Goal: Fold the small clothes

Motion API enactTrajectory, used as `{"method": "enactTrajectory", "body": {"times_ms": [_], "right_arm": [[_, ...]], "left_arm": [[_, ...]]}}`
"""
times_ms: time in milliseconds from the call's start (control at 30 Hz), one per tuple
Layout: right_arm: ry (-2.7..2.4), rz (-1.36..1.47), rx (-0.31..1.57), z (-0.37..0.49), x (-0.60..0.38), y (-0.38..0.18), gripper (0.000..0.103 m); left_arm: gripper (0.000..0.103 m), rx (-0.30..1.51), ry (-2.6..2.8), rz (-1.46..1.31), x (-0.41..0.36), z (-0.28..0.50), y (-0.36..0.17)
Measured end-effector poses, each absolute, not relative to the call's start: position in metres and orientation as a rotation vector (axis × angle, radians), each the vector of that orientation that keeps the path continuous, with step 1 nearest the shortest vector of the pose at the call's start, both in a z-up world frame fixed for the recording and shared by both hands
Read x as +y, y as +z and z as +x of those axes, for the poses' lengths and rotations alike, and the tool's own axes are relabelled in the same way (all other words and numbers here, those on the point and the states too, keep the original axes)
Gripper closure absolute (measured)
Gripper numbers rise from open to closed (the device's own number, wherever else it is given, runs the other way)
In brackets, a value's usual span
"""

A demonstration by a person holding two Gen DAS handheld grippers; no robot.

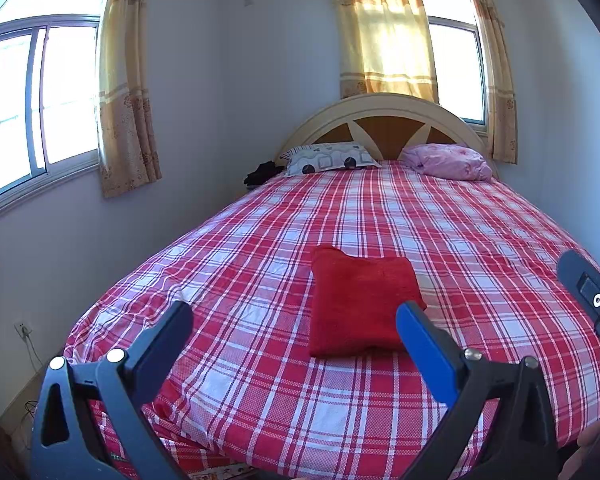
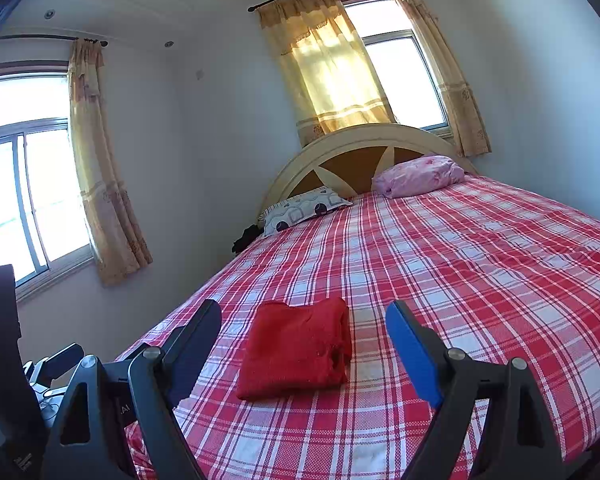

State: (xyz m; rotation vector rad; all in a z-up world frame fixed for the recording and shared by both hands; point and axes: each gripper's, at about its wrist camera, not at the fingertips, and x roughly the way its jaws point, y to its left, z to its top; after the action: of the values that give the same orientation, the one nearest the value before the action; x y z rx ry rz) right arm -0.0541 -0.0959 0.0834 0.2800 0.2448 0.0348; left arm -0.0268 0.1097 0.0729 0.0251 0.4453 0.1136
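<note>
The left gripper hangs above the foot of the bed, its two fingers spread wide with nothing between them. Ahead of it, nearer its blue-padded right finger than its dark left one, lies the folded red garment, flat on the red-and-white plaid bedsheet. The blue finger's tip overlaps the garment's near right corner in this view (whether it touches the cloth cannot be told).

The right gripper is likewise spread apart and holds nothing. From its camera the red garment sits just ahead, between the lines of the two fingers, slightly closer to the dark left finger, and apart from both tips. The garment is a compact, roughly square bundle, with layered edges showing on the side toward the blue finger.

Far beyond both tools, at the head of the bed, a patterned grey pillow lies ahead to the left and a pink bundle of bedding ahead to the right, both against the arched headboard. Yellow curtains hang at the window behind it. Part of the right gripper's body shows at the right edge of the left camera's view.
</note>
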Motion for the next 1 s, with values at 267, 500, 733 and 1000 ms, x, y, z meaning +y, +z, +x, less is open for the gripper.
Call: {"method": "enactTrajectory", "body": {"times_ms": [267, 500, 733, 1000], "right_arm": [[0.036, 0.285, 0.253, -0.0520, -0.0954, 0.0822, 0.018], [0.036, 0.285, 0.254, -0.0515, -0.0959, 0.0817, 0.018], [0.030, 0.290, 0.260, -0.0503, -0.0956, 0.0793, 0.018], [0.025, 0.289, 0.266, -0.0494, -0.0943, 0.0758, 0.018]], "left_arm": [[0.000, 0.450, 0.114, 0.029, 0.1112, -0.0250, 0.0729], [0.000, 0.453, 0.116, 0.038, 0.1122, -0.0233, 0.0716], [0.000, 0.451, 0.135, 0.059, 0.1104, -0.0211, 0.0692], [0.000, 0.453, 0.138, 0.048, 0.1101, -0.0210, 0.0693]]}}
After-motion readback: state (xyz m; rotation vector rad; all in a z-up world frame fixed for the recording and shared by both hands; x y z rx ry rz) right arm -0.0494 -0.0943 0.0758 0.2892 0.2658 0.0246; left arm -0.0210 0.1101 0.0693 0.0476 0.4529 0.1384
